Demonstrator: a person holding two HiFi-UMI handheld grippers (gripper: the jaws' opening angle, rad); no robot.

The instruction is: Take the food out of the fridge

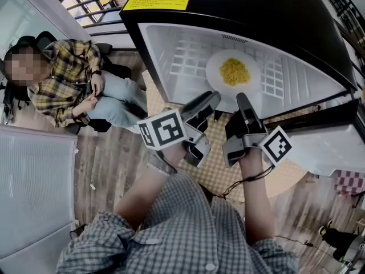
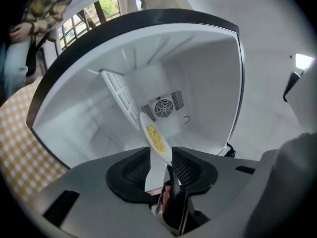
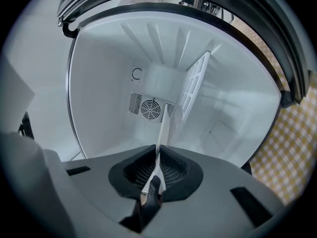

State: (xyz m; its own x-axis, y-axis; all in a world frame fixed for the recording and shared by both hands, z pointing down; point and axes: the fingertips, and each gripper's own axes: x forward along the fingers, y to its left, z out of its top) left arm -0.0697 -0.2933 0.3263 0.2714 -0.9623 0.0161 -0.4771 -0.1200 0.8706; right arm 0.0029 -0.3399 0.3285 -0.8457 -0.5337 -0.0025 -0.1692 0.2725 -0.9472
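Inside fridge [image 1: 171,44], plate [image 1: 215,67] rim behind right gripper [image 1: 243,99]

plate [image 1: 217,76]: near rim behind right hand-held gripper [image 1: 242,101] | fridge [image 1: 256,10]: top cropped

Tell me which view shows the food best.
Head view: the food shows whole, from above, on the plate. The left gripper view shows it slanted and narrow; the right gripper view, only the plate's edge.
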